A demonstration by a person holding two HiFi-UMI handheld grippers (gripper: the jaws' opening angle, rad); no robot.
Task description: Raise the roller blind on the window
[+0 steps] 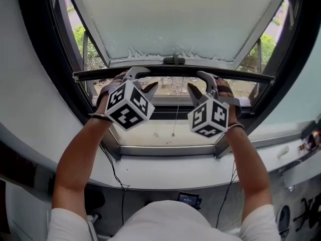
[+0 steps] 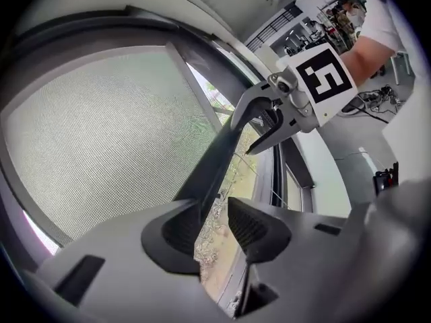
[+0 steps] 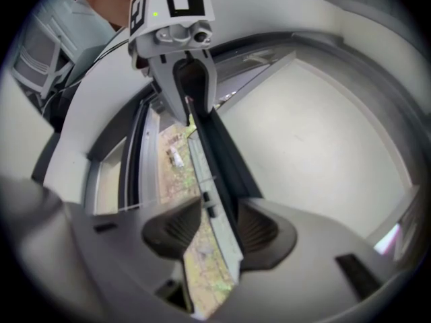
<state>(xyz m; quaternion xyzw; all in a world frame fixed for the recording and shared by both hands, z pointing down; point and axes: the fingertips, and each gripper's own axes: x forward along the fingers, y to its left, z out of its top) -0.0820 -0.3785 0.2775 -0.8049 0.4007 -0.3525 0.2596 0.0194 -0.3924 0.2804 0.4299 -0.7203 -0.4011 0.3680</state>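
The pale roller blind [image 1: 175, 19] covers the upper window, and its black bottom bar [image 1: 241, 75] runs level across the frame. My left gripper [image 1: 143, 80] straddles the bar left of centre, one jaw above and one below, shut on it. My right gripper [image 1: 199, 82] holds the bar the same way right of centre. In the left gripper view the bar [image 2: 219, 160] runs between my jaws [image 2: 212, 210] toward the right gripper [image 2: 259, 123]. In the right gripper view the bar [image 3: 225, 160] passes between my jaws [image 3: 219, 210] toward the left gripper [image 3: 188, 106].
A thin pull cord [image 1: 175, 117] hangs below the bar between the grippers. A small dark handle [image 1: 174, 60] sits on the blind's lower edge. The white sill [image 1: 165, 174] lies below, with cables [image 1: 113, 169] over its front and small items [image 1: 311, 139] at the right.
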